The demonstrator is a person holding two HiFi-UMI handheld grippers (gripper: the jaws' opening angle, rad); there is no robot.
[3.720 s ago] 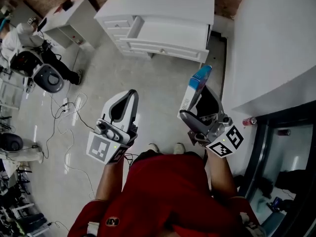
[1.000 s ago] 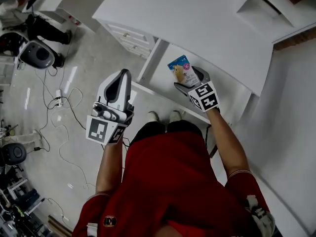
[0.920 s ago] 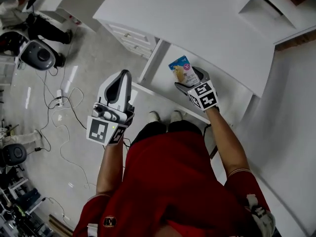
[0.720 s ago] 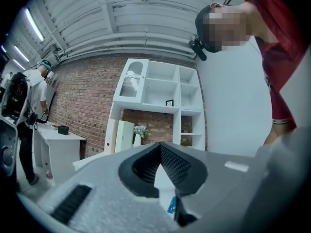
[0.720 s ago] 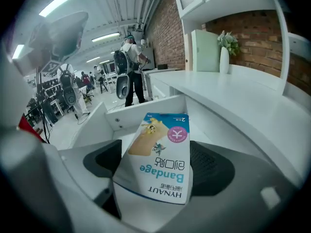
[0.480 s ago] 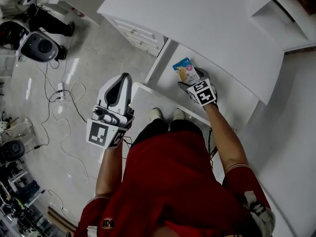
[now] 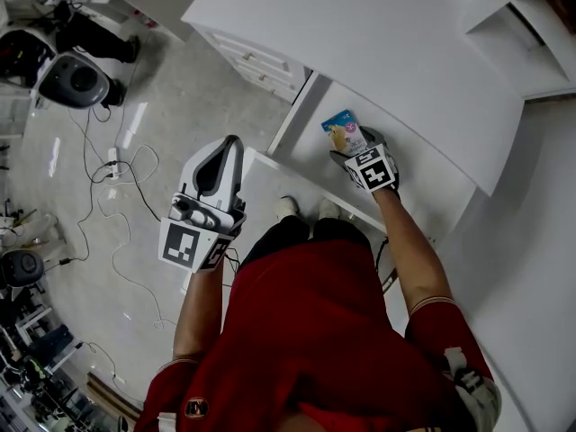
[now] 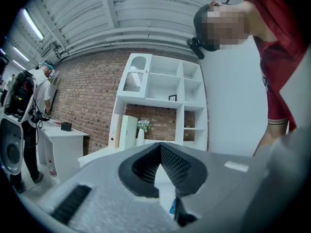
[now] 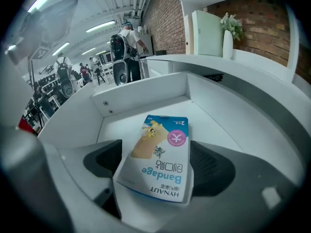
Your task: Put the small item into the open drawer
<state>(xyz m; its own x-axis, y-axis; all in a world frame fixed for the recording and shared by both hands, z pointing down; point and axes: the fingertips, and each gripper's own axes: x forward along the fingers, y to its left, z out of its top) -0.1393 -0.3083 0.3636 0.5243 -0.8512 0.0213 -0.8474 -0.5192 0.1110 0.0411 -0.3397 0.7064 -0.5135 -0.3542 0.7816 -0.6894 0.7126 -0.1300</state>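
Observation:
The small item is a blue and white bandage box (image 7: 340,133), gripped at its lower half by my right gripper (image 7: 353,148), which is shut on it. In the right gripper view the box (image 9: 160,152) hangs tilted over the white floor of the open drawer (image 9: 127,125), between the two dark pads of that gripper (image 9: 158,165). The drawer (image 7: 423,174) juts out from under the white desk top (image 7: 360,34). My left gripper (image 7: 232,142) is outside the drawer, to the left of its front corner, shut with nothing in it (image 8: 161,147).
Cables (image 7: 117,196) trail over the floor at the left, near a dark round machine (image 7: 70,77). A set of shut drawers (image 7: 256,61) stands under the desk's left end. A white shelf unit (image 8: 165,93) rises behind the desk. People (image 9: 124,42) stand in the background.
The person has walked up to the desk. My right gripper has carried the box from in front of the body to over the open drawer, then a little deeper. The left gripper stays shut.

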